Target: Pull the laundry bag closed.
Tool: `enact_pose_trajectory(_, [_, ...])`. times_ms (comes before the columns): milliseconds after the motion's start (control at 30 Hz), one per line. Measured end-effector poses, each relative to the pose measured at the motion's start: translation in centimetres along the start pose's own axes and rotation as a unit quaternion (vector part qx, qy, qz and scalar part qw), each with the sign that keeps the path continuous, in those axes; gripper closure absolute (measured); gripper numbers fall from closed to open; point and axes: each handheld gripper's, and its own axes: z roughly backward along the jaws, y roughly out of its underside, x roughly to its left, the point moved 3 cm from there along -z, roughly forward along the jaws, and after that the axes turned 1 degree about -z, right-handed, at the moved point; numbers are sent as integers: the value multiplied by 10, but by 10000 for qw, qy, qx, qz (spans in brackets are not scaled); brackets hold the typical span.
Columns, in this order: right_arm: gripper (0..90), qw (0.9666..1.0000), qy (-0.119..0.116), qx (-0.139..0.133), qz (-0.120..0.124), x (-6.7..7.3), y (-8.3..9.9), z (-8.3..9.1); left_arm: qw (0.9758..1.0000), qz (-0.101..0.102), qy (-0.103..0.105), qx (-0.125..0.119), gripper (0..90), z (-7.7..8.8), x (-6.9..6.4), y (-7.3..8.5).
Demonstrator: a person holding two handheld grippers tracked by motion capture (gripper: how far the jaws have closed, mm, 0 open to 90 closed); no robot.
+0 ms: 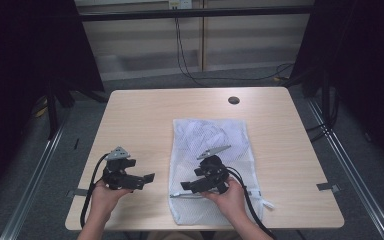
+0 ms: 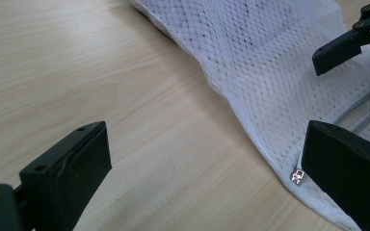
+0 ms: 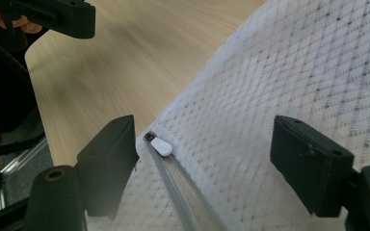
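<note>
A white mesh laundry bag (image 1: 210, 145) lies flat on the wooden table (image 1: 140, 120), with pale cloth showing through its far half. Its grey zipper (image 3: 183, 192) runs along the near edge and ends at a small white pull (image 3: 161, 147) by the bag's left corner. My right gripper (image 1: 185, 186) is over that corner, open, its jaws either side of the pull (image 3: 207, 139). My left gripper (image 1: 146, 177) is open just left of the bag, pointing at its edge (image 2: 207, 149). A small metal zipper end (image 2: 297, 175) glints beside its right jaw. The mesh bag (image 2: 270, 57) crosses that view.
A round cable hole (image 1: 234, 100) sits near the table's far edge. Black cables (image 1: 185, 60) hang behind the table, and dark curtains stand on both sides. The table's front edge (image 1: 130, 225) is close under both hands.
</note>
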Motion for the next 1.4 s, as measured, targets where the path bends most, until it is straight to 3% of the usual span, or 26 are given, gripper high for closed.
enact_pose_trajectory(167, [282, 9999, -116, 34, -29, 2, 0, -4, 10000, -2, 7, 10, 35, 0, 0, 0])
enact_pose_trajectory(600, [464, 9976, -574, 285, -258, 12, 4, -18, 10000, 0, 3, 10, 37, 0, 0, 0])
enact_pose_trajectory(1400, [579, 9947, -625, 701, -427, 14, 13, -33, 10000, 16, 36, 52, 38, -1, 0, 1])
